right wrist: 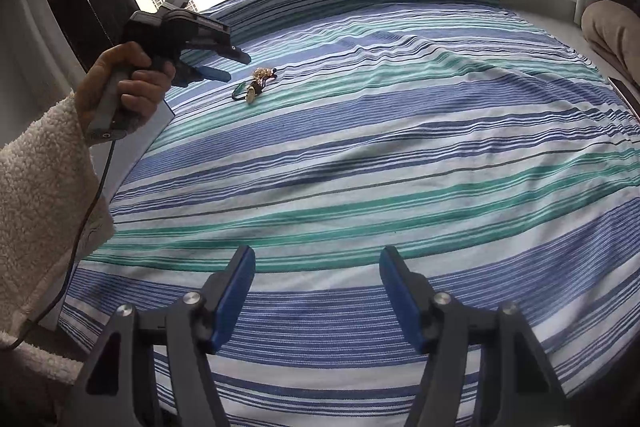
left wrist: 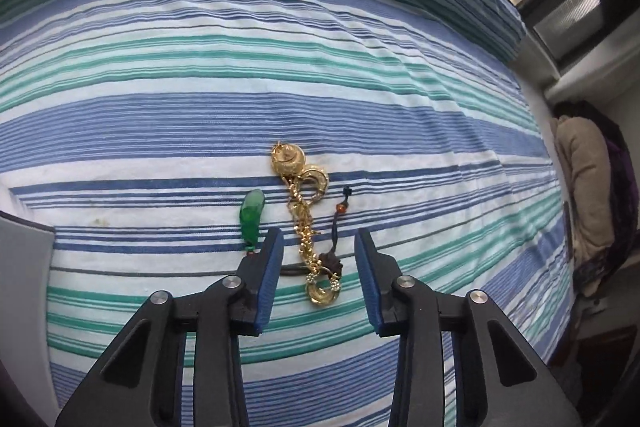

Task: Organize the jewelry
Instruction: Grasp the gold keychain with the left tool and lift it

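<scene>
The left hand-held gripper [left wrist: 319, 239] hovers over the bed [left wrist: 200, 87], its blue-padded fingers spread wide with nothing between the pads. Just beyond and between its fingertips lies the jewelry, all loose on the striped bedsheet rather than in any box or tray. A tangled gold chain [left wrist: 303, 227] runs away from the gripper, ending in round gold pendants [left wrist: 288, 157] at the far end and a gold ring-shaped piece [left wrist: 322, 293] at the near end, right in the gap between the fingers. Just off the left finger rests a green jade pendant [left wrist: 251, 215], apart from the chain. Towards the right finger a dark cord with small beads [left wrist: 340, 215] lies beside the chain, its knot touching the gold links.

The right hand-held gripper [right wrist: 316, 261] is held low over the near part of the bed, spread open and empty, well apart from the jewelry pile [right wrist: 256, 85], which sits far ahead and to its left. A hand [right wrist: 128, 83] in a fleecy cream sleeve grips the left tool's handle.

No writing or brand is legible anywhere.
</scene>
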Action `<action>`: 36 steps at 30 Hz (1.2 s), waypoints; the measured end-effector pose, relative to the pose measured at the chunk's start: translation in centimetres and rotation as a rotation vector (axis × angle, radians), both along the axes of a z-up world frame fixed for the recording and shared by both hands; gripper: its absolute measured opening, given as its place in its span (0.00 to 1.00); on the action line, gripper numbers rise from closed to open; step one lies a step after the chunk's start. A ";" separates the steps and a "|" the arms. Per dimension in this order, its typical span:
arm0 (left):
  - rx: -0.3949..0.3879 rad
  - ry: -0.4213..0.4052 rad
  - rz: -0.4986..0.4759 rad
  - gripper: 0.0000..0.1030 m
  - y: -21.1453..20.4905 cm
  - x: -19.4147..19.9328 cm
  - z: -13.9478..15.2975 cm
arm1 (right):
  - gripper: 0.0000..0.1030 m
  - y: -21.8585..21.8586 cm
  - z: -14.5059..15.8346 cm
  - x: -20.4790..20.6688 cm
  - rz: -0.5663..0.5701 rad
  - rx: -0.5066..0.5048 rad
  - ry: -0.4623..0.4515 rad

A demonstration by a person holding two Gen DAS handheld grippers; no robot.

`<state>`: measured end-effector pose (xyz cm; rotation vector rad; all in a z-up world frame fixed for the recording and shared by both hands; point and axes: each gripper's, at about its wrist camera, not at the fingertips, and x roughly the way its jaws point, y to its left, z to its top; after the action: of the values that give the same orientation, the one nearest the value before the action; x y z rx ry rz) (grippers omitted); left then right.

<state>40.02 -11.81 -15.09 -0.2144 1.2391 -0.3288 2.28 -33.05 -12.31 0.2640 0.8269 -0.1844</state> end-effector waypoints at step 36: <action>-0.113 -0.192 0.013 0.00 7.6 -14.9 10.5 | 0.64 1.1 0.7 -0.2 0.003 0.023 -0.003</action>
<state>25.12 -4.19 -4.55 -0.2809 1.0302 -0.3996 2.09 -31.90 -11.65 0.2844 0.8271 -0.1717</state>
